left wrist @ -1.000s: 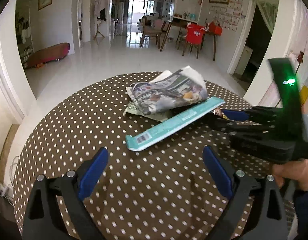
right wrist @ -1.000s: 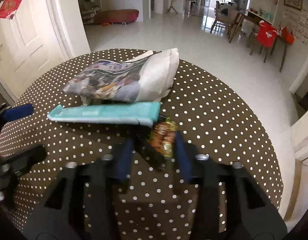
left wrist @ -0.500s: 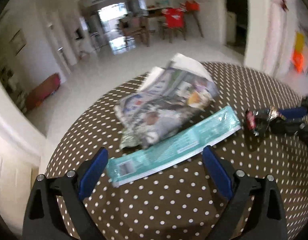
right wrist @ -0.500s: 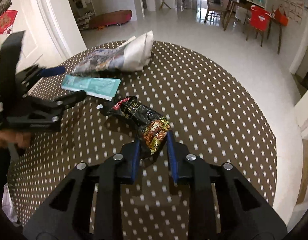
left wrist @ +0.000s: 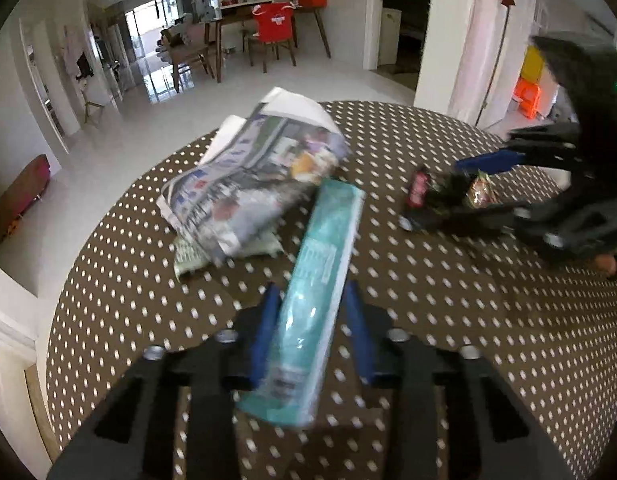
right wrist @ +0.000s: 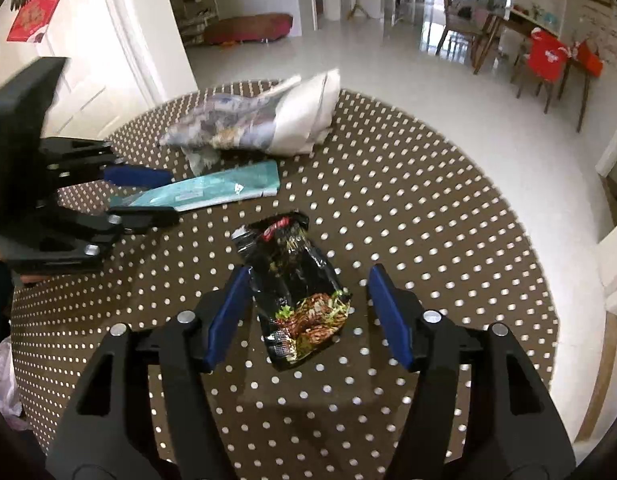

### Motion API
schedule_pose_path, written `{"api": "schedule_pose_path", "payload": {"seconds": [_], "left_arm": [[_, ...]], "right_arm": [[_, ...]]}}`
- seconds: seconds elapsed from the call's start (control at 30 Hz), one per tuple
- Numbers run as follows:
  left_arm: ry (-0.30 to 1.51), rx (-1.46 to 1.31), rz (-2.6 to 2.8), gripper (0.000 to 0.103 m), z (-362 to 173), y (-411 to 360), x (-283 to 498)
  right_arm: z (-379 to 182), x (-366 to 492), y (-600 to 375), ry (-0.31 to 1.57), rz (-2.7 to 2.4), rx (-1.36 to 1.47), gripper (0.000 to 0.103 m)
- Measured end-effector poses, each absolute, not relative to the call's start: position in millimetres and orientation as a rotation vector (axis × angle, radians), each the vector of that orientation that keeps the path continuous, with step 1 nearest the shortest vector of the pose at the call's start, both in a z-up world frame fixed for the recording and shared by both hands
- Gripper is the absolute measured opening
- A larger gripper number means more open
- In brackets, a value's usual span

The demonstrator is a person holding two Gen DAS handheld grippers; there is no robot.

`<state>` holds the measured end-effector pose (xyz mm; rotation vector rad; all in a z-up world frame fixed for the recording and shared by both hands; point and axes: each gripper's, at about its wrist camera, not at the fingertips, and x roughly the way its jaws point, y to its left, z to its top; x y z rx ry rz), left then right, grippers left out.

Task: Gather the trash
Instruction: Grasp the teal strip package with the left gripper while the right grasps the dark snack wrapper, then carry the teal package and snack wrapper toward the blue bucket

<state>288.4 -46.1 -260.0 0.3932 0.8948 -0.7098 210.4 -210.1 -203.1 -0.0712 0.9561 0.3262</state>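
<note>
Since the earlier frames the left gripper (left wrist: 312,320) has rolled and come in over the teal box (left wrist: 320,280), and its jaws have just been closing with the box's near end between them. The right gripper (right wrist: 308,316) has dragged the black snack wrapper (right wrist: 296,292) clear of the box, and its jaws have just been opening; the wrapper now lies loose on the dotted table (right wrist: 448,240) between the 2 blue pads, touching neither on the right side.

Risks, as I judge them: the left pads sit at the flat box's long edges, but blur hides whether they press on it, so a lift now could let it slide out or tip, its far end resting by the folded newspaper (left wrist: 252,184). The box is thin card and may buckle under a hard squeeze. The wrapper is crinkled, glossy film, light enough to shift with any brush from a finger. The 2 grippers work near each other, so a sideways move could knock them together.

The box is long, flat and teal with printed panels; the newspaper is a thick, loosely folded wad just beyond it.
</note>
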Motion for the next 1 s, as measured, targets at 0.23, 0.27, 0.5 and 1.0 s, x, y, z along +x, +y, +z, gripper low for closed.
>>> {"api": "schedule_pose_path", "payload": {"seconds": [0.23,0.27,0.5,1.0], "left_arm": [[0.890,0.433,-0.681,0.065,-263,-47,278],[0.895,0.423,-0.700,0.064,-265,-50,277],[0.915,0.392,-0.691,0.026,-263,-64,259],[0.864,0.166,-0.714,0.026,-259,-101,177]], "right_arm": [[-200,196,-214,0.957,0.311,-0.031,0.043],[-200,195,-212,0.957,0.308,-0.033,0.043],[-191,180,-223,0.920,0.282,0.040,0.020],[-180,95,-301,0.844,0.158,0.218,0.017]]}}
